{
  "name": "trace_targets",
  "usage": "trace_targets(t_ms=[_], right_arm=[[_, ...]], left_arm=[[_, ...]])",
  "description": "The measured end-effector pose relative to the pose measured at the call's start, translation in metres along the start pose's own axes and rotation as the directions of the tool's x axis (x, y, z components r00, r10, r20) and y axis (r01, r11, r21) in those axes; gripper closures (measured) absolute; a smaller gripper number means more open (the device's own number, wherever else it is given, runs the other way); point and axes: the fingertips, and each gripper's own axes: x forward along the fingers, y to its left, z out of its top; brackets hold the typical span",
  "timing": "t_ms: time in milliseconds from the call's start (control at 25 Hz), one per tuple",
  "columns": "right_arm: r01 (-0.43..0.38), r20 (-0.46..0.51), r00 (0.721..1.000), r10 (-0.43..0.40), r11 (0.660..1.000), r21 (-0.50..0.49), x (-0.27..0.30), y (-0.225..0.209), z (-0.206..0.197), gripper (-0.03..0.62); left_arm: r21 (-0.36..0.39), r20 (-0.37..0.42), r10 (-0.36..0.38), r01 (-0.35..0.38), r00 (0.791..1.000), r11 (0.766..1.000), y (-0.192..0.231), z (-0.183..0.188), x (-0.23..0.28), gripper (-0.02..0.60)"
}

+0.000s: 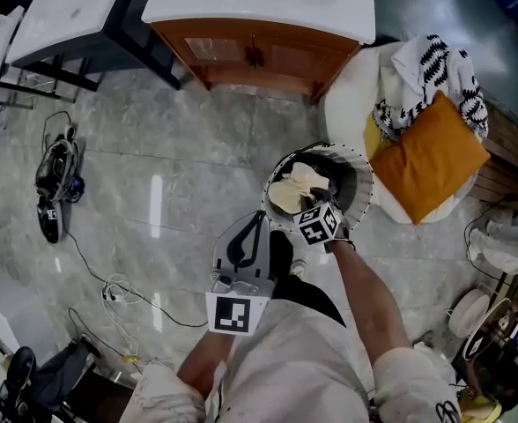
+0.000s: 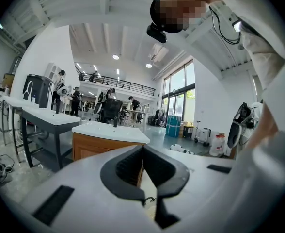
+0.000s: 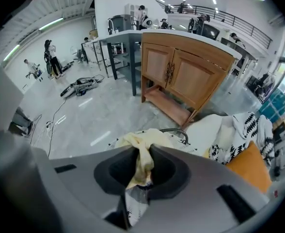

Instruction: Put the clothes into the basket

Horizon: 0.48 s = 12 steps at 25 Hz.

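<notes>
One pale yellow, crumpled cloth (image 1: 294, 189) is hanging pinched between the narrowly set jaws of the right gripper (image 1: 319, 203), draping down into the round, dark-lined basket with the black-and-white speckled rim (image 1: 366, 171). It is looking light, limp and freely creasing, so a pinch on any bunched fold should be carrying it without slipping. The left gripper (image 1: 247, 247) is hovering beside the basket, its jaws meeting on nothing. A black-and-white patterned garment (image 1: 428, 76) is lying on the cream rounded chair (image 1: 351, 86), beside a smooth orange cushion (image 1: 431, 157).
</notes>
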Motion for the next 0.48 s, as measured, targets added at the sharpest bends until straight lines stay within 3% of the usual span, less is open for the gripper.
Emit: trace_targets(t_ms=[200,360,480], right_arm=[[0.01,0.006,1.0,-0.01,1.0,0.026,0.004,0.004,0.004,0.539],[-0.01,-0.027,1.0,0.011,1.0,0.023,0.012,0.009,0.0,0.421],[-0.018,-0.055,0.998,0.02,0.999,0.031,0.014,0.012,-0.01,0.393]], left_arm=[[-0.002,-0.017,0.009,-0.009,1.0,1.0,0.008,-0.003,0.002,0.577],[-0.002,-0.018,0.004,-0.004,1.0,1.0,0.012,-0.003,0.006,0.577],[-0.001,-0.022,-0.008,0.008,1.0,1.0,0.009,-0.004,0.009,0.577]])
